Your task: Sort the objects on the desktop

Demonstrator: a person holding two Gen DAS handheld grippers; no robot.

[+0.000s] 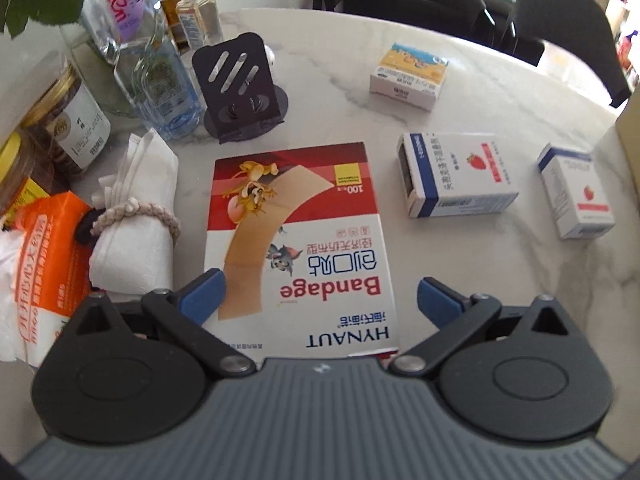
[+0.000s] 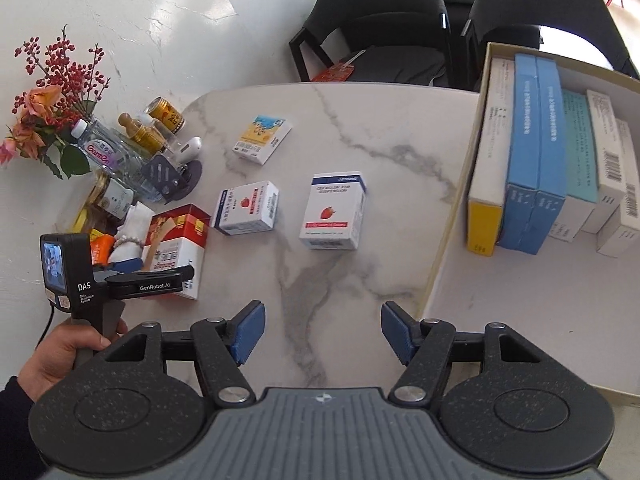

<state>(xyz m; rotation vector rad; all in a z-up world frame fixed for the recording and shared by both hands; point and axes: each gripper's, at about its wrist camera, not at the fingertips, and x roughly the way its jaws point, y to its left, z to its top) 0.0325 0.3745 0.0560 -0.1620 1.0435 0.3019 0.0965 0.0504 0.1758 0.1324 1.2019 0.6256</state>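
A red and white bandage box (image 1: 296,236) lies flat on the marble table (image 1: 500,280). My left gripper (image 1: 320,296) is open, its blue pads straddling the box's near end; the left pad is at the box's edge and the right pad stands clear. Two white strawberry medicine boxes (image 1: 456,174) (image 1: 576,190) and a yellow-blue box (image 1: 408,76) lie further right. In the right wrist view my right gripper (image 2: 323,332) is open above bare table, with nothing between its fingers. The strawberry boxes (image 2: 248,208) (image 2: 334,212) lie ahead of it, and the bandage box (image 2: 176,236) is to its left.
A cardboard box (image 2: 445,240) at the right holds several upright packets. Bottles (image 1: 132,40), jars (image 1: 76,120), a black stand (image 1: 240,88), a rolled cloth (image 1: 136,216), an orange tissue pack (image 1: 48,248) and flowers (image 2: 48,104) crowd the left. Black chairs (image 2: 384,20) stand behind. A hand (image 2: 52,356) grips the left tool.
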